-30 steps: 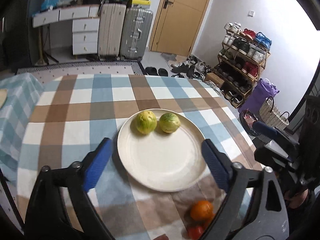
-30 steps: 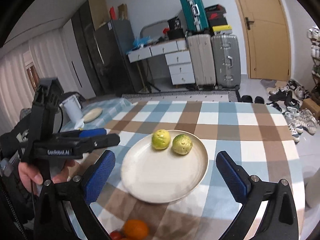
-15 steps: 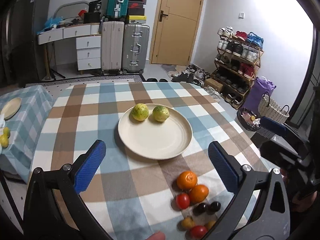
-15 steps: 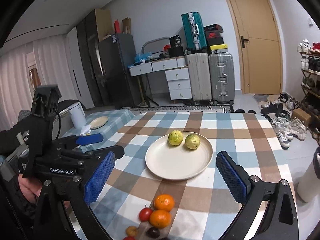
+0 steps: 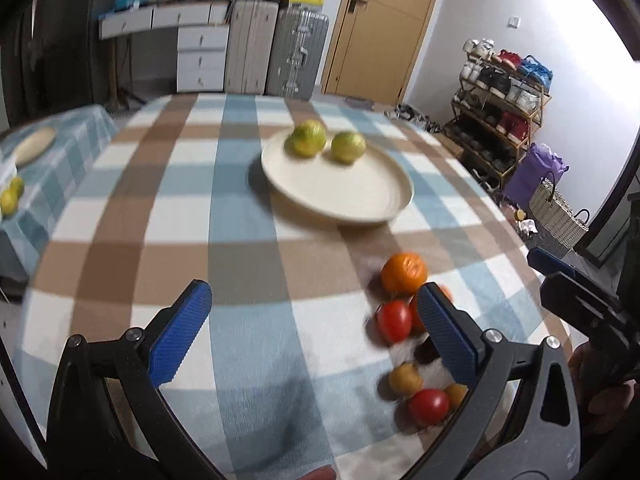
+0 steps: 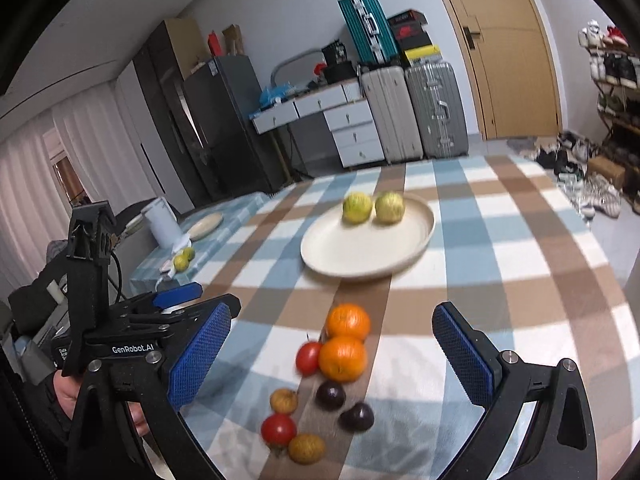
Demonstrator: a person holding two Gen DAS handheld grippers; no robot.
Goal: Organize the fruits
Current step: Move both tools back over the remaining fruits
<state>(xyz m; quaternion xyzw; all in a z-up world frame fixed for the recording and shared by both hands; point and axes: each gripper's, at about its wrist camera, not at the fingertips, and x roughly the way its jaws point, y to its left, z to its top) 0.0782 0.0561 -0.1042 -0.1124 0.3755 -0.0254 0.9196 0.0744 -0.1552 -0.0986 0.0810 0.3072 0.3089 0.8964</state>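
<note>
Both tools have pulled back from the plate (image 6: 416, 240) — the loose fruit pile near the bench (image 5: 160, 208) edge now shows in full. Left tool (image 5: 312, 332) has just been opening and stands wide, nothing between its pads. Right tool (image 6: 332, 356) gapes wide too, empty, above two oranges (image 6: 344, 354), tomatoes (image 6: 308, 357) and dark plums (image 6: 330, 395) — two green fruits (image 6: 357, 208) sit on the plate's far side.

A lived-in home room: checked tablecloth (image 6: 500, 248), stacked suitcases (image 6: 416, 112), drawer desk (image 6: 332, 116), crowded shoe rack (image 5: 500, 92).
</note>
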